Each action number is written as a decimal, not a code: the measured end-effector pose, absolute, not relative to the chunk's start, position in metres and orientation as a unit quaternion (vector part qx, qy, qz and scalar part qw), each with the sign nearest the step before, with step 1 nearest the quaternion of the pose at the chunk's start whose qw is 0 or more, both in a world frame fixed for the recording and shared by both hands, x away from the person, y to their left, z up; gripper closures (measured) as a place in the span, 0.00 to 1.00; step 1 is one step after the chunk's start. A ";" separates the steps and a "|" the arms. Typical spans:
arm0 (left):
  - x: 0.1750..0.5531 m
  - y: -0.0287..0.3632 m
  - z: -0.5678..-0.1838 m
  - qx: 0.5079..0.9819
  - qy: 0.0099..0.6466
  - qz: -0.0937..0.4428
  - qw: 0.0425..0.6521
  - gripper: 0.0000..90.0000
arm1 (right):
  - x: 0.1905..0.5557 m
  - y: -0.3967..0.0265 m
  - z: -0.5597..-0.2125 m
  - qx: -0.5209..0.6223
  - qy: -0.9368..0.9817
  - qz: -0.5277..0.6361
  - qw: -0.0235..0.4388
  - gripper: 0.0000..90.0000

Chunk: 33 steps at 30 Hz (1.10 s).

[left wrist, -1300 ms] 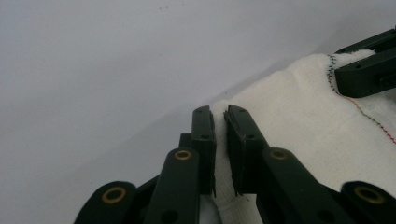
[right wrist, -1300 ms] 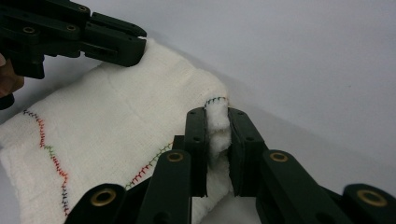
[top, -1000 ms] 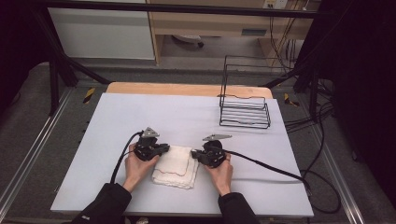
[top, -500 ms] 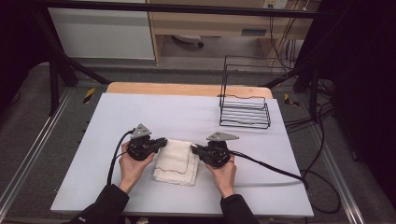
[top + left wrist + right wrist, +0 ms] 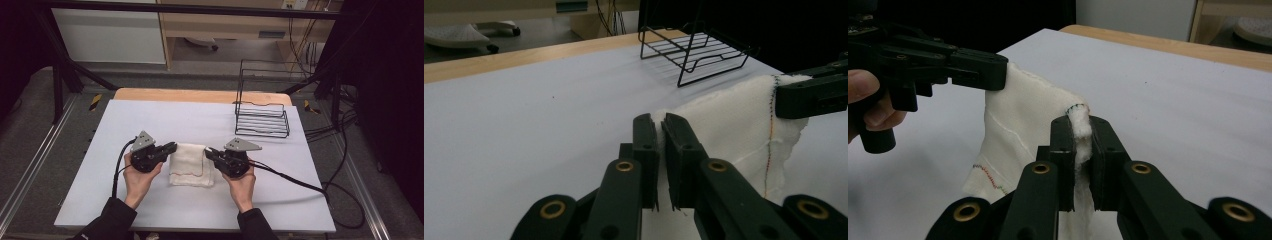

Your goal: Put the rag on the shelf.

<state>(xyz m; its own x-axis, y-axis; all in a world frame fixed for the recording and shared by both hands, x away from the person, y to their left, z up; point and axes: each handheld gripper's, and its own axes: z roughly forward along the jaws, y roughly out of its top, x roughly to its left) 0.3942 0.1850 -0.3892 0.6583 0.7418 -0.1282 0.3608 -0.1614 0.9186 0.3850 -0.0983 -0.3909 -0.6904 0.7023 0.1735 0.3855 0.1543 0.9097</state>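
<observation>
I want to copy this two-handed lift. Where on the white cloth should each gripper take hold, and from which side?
Grip the white cloth at its two far corners, each gripper coming in from its own side, level with the table. The left gripper and right gripper already pinch thin bunched edges there, and the cloth hangs evenly between them.

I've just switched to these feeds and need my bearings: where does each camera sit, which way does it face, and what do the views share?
High view: fixed above the person's side, facing forward and down on the table; forearms, left gripper, right gripper.
Left gripper view: rides the left gripper, looking along its jaws toward the wire rack.
Right gripper view: rides the right gripper, facing the left gripper and the hand holding it.
Shared: all three show the white cloth pinched at two corners.
</observation>
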 end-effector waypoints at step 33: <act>0.374 0.169 -0.343 0.691 0.335 0.221 0.601 0.93 | 0.368 -0.117 -0.338 0.323 0.710 0.583 0.230 0.92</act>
